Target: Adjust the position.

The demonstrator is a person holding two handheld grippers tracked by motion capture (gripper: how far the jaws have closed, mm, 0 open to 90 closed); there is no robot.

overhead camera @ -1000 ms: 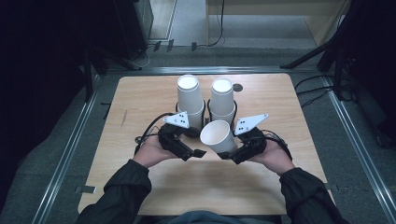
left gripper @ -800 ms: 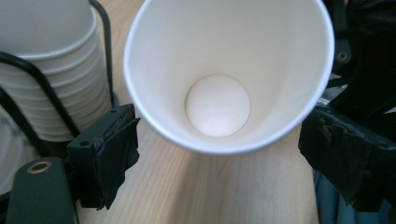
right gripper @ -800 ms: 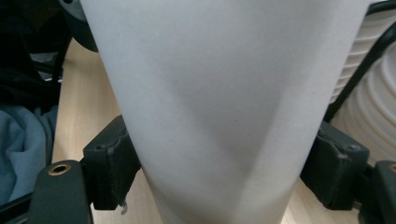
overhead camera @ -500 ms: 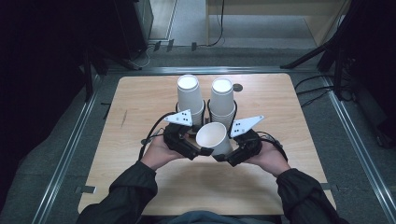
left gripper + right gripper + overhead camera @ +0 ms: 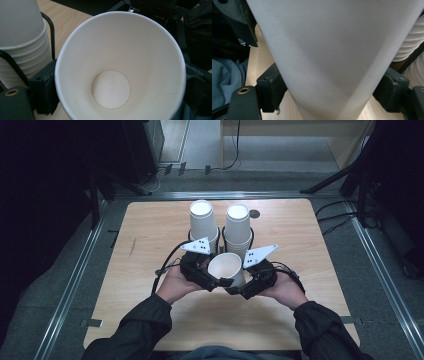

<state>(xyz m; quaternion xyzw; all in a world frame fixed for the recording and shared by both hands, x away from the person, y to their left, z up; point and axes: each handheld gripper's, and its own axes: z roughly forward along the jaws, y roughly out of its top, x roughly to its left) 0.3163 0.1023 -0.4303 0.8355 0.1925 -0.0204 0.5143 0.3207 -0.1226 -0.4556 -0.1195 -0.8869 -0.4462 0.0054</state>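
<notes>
White paper cup [image 5: 225, 267] held tilted between two hand-held grippers above the wooden worktop [image 5: 310, 250]

Just behind the cup stand two stacks of upturned paper cups, the left stack [image 5: 203, 222] and the right stack [image 5: 237, 226], each in a black wire holder, close enough to crowd the space beyond the hands; a small dark round spot [image 5: 255, 213] sits on the worktop near the right stack. The right hand-held gripper [image 5: 245, 287] has its jaws set fairly wide and pressed on the cup's sides. The left hand-held gripper [image 5: 212, 281] sits at the cup's other flank, the open mouth facing it; whether its jaws press the cup I cannot tell
</notes>
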